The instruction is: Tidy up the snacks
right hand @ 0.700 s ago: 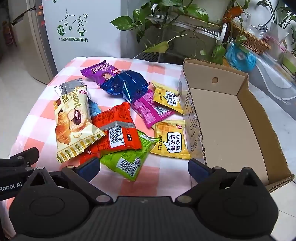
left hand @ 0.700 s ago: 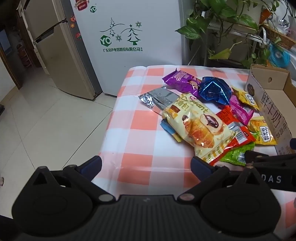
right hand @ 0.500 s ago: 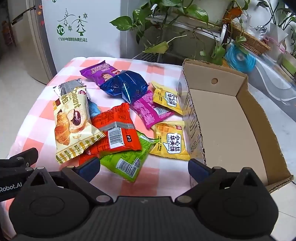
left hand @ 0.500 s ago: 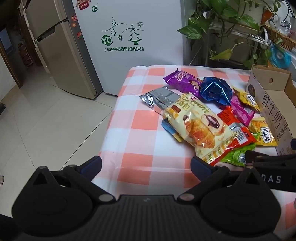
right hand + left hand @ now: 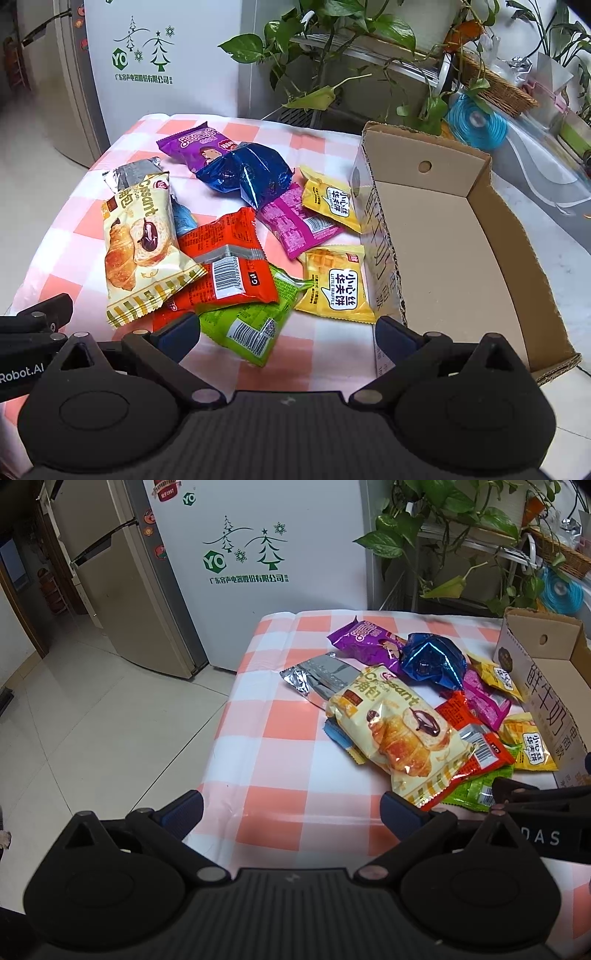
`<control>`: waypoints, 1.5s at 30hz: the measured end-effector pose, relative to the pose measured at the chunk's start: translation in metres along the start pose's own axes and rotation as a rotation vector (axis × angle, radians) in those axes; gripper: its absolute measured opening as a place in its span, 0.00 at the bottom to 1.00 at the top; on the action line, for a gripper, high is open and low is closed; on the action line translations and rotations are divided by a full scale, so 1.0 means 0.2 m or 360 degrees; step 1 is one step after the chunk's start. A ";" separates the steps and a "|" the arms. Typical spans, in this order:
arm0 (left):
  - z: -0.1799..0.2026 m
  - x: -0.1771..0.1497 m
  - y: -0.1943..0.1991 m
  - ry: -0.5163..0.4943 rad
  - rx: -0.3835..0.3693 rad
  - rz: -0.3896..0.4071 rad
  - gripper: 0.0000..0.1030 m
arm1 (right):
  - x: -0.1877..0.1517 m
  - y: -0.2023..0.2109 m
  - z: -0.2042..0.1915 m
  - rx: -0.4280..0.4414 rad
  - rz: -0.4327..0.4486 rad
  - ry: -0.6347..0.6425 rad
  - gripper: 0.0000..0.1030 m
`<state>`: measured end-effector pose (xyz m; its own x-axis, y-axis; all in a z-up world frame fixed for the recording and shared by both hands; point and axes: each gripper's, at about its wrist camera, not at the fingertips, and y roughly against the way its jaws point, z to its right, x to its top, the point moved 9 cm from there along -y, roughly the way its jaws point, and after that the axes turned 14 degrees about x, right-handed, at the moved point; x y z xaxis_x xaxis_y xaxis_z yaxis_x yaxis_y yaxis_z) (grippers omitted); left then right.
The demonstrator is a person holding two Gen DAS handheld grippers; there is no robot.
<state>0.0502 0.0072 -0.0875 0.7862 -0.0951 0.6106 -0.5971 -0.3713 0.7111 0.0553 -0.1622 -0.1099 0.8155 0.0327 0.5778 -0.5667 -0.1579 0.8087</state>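
Note:
Several snack packets lie in a pile on a pink-and-white checked table (image 5: 280,746). A cream croissant packet (image 5: 399,734) (image 5: 136,243) lies at the left over a red packet (image 5: 229,266) and a green packet (image 5: 251,325). Two yellow waffle packets (image 5: 340,288) lie beside an open cardboard box (image 5: 454,258), which holds nothing. A blue foil packet (image 5: 247,173) and a purple packet (image 5: 195,144) lie farther back. My left gripper (image 5: 291,808) is open and empty over the near left edge. My right gripper (image 5: 288,336) is open and empty just above the green packet.
A white fridge (image 5: 266,546) and a steel fridge (image 5: 122,576) stand behind the table. Potted plants (image 5: 332,48) on a rack stand at the back right. Tiled floor (image 5: 92,720) lies to the left. The box (image 5: 546,701) fills the table's right side.
Both grippers have edged slightly forward toward the pile. The packets and the box have not moved.

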 end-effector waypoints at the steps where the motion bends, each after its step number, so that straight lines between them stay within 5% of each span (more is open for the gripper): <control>1: 0.00 0.00 0.00 0.0001 0.0001 0.0000 0.98 | 0.00 0.00 0.00 -0.0009 0.0008 0.0010 1.00; 36: 0.04 0.04 -0.01 -0.0002 -0.0005 0.0005 0.97 | 0.01 -0.02 0.03 -0.0086 -0.0023 0.0013 1.00; 45: 0.02 0.11 -0.03 0.0132 -0.0152 -0.0039 0.97 | 0.07 0.04 0.06 0.0117 0.0015 -0.0029 1.00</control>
<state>0.0717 0.0040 -0.0797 0.7872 -0.0092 0.6166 -0.5935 -0.2827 0.7536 0.0635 -0.1742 -0.0957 0.8126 0.0128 0.5827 -0.5646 -0.2304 0.7925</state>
